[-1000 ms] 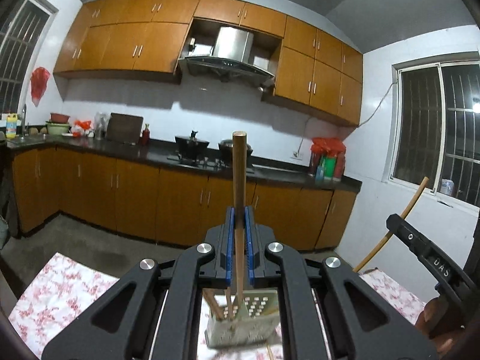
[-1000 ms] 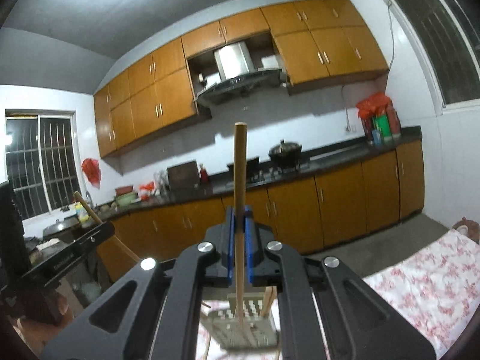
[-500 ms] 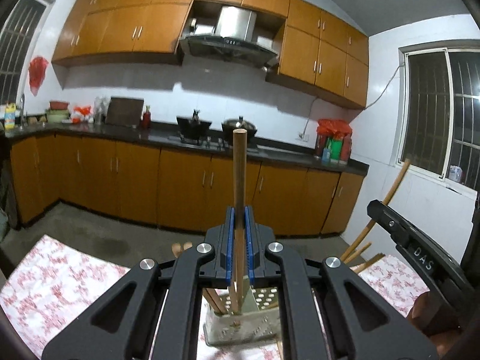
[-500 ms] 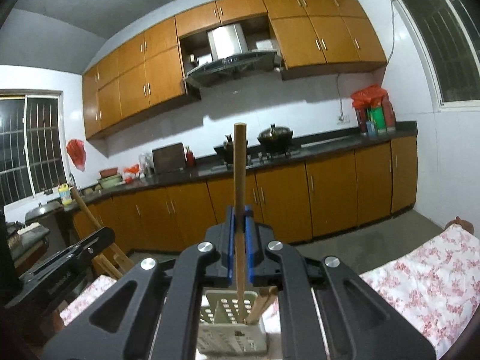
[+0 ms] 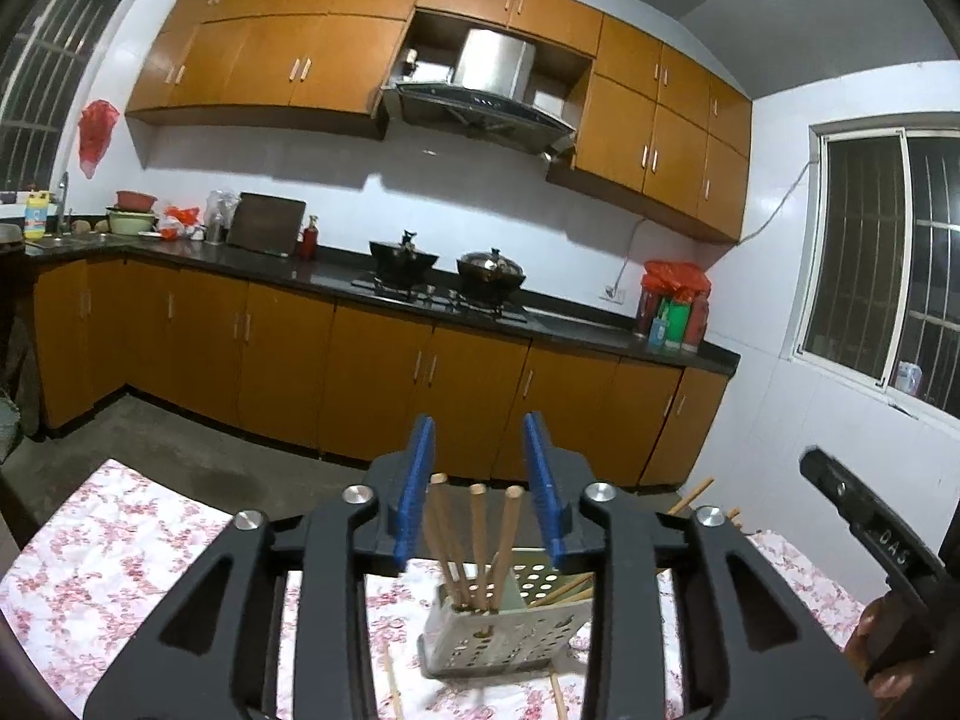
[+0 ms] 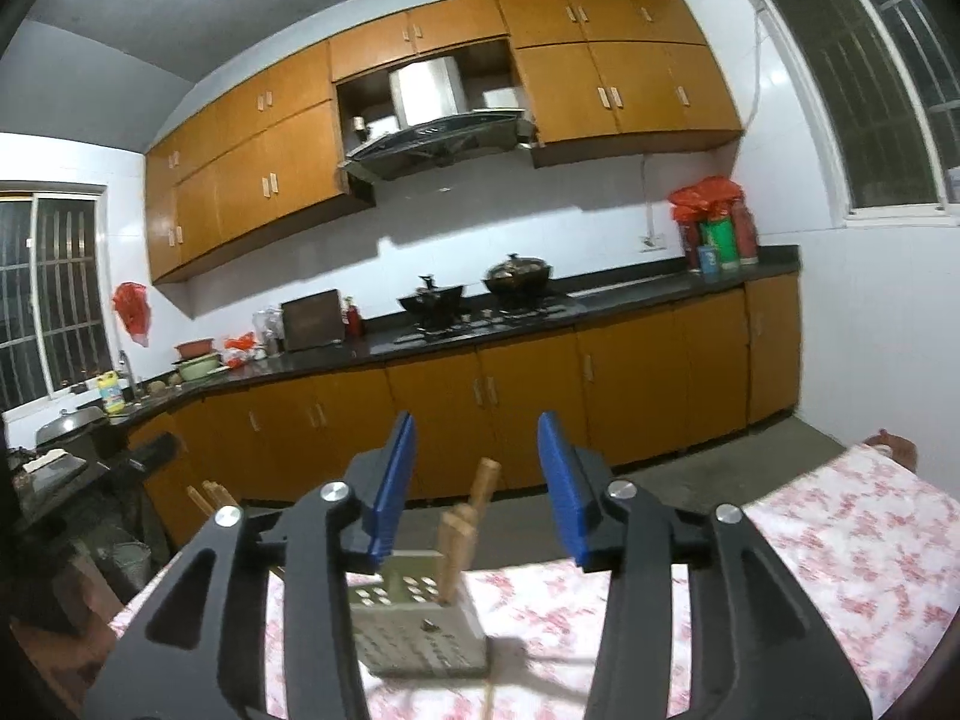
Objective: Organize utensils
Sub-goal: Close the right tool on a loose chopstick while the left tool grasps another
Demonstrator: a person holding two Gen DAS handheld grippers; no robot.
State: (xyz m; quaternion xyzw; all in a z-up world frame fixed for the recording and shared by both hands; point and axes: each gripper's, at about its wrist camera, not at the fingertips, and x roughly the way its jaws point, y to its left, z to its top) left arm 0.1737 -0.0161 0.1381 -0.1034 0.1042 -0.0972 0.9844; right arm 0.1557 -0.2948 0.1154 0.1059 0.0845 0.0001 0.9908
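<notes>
Both grippers point almost level, tipped a little down, over a table (image 5: 108, 546) with a flowery cloth. The left gripper (image 5: 479, 483) has just been opening. Its blue pads (image 5: 414, 480) stand apart and hold nothing. Just past them, between the pads, three wooden sticks (image 5: 478, 540) stand in a pale holder (image 5: 498, 630) full of holes. The sticks are thin, round and light brown, and they lean a little apart. More sticks lie slanted in the holder's right part.

The right gripper (image 6: 477, 480) has just been opening too. Its pads are apart and grip nothing. Below and ahead of it sits the same holder (image 6: 414, 624), with thicker wooden handles (image 6: 465, 522) poking up between the pads. A thin stick lies on the cloth in front of the holder.
</notes>
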